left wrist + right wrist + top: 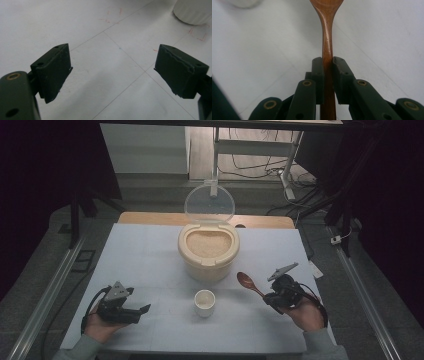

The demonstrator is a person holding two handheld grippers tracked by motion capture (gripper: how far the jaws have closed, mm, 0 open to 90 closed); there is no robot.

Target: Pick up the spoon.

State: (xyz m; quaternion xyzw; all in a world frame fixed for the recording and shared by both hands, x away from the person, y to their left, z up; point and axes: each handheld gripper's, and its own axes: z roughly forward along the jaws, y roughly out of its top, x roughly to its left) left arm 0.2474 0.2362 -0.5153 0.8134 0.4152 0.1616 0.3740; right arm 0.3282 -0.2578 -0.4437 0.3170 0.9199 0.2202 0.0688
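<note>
Right gripper (274, 298) lower right clamps wooden spoon (248, 282) handle; left gripper (141, 311) lower left jaws apart, empty.

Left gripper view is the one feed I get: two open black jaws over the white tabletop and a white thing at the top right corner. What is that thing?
Observer: A small white cup, standing upright on the table between the two hands.
Operator: Is the other hand holding anything?
Observer: Yes. The right gripper is shut on the handle of a wooden spoon.
Operator: Which way does the spoon point?
Observer: Its bowl points toward a cream container behind the cup, filled with pale grains.
Operator: Is that container covered?
Observer: No. Its clear lid stands raised behind it.
</note>
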